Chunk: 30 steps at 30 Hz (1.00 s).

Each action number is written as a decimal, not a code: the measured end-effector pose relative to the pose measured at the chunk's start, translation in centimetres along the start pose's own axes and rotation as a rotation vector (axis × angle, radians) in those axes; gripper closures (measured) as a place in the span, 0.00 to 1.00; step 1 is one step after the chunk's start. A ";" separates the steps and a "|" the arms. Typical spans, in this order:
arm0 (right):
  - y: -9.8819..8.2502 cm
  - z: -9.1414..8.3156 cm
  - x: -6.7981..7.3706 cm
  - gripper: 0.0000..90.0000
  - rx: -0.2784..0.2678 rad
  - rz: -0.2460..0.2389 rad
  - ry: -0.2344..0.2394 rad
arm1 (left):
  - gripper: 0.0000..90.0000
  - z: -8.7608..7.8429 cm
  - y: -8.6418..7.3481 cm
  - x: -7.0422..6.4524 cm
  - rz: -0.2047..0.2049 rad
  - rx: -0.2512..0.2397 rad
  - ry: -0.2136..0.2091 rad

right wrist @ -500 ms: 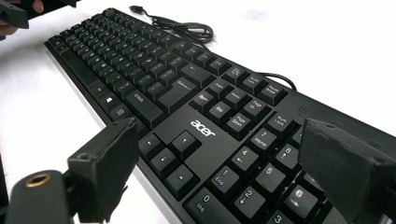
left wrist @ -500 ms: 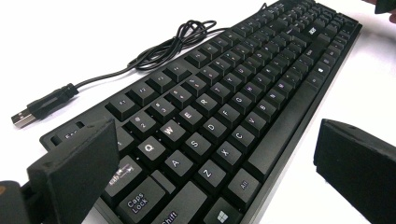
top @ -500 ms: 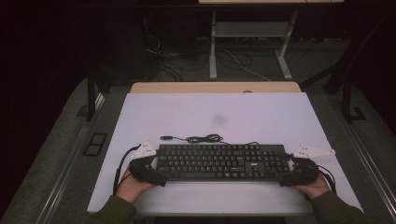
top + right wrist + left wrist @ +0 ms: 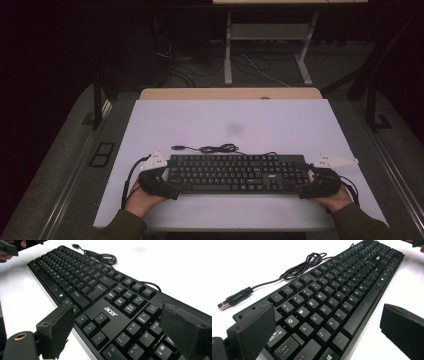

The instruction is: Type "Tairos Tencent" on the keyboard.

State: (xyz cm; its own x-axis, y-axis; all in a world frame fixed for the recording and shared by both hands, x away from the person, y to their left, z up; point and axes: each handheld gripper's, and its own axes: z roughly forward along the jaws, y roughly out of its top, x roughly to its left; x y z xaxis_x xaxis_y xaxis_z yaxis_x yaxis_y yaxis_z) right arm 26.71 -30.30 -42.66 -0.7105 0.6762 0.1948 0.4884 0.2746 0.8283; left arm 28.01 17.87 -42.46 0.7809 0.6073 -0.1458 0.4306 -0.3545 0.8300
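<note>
Black plastic keyboard (image 4: pixel 235 172) on white surface (image 4: pixel 280 125), left tool (image 4: pixel 167 187) and right tool (image 4: pixel 307 190) straddling its ends, jaws apart, coiled black cable (image 4: pixel 215 148) far side.

Keyboard (image 4: pixel 235 173): matt black plastic w/ white legends (cable (image 4: pixel 215 148) smooth, rubbery); table (image 4: pixel 280 125) matt white; jaw pads rough foam.
</note>
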 end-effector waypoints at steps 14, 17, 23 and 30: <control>1.1 0.6 0.7 0.14 -0.018 -0.013 0.031 | 0.00 -0.1 0.0 -0.1 0.003 -0.008 -0.002; 1.3 0.7 0.8 0.14 -0.021 -0.010 0.034 | 0.00 0.0 0.0 -0.1 0.001 -0.008 -0.004; 1.5 1.0 0.9 0.15 -0.030 -0.002 0.045 | 0.00 0.0 0.0 -0.1 0.000 -0.007 -0.006; 2.0 1.3 1.0 0.15 -0.046 -0.002 0.052 | 0.00 0.1 0.0 -0.1 0.001 -0.006 -0.006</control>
State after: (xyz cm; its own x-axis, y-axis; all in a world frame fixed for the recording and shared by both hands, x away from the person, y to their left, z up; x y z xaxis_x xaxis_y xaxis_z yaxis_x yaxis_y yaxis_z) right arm 27.62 -28.21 -41.50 -0.7376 0.6386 0.2193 0.4640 0.2435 0.8517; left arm 27.94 17.76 -42.49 0.7841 0.6025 -0.1487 0.4276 -0.3509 0.8331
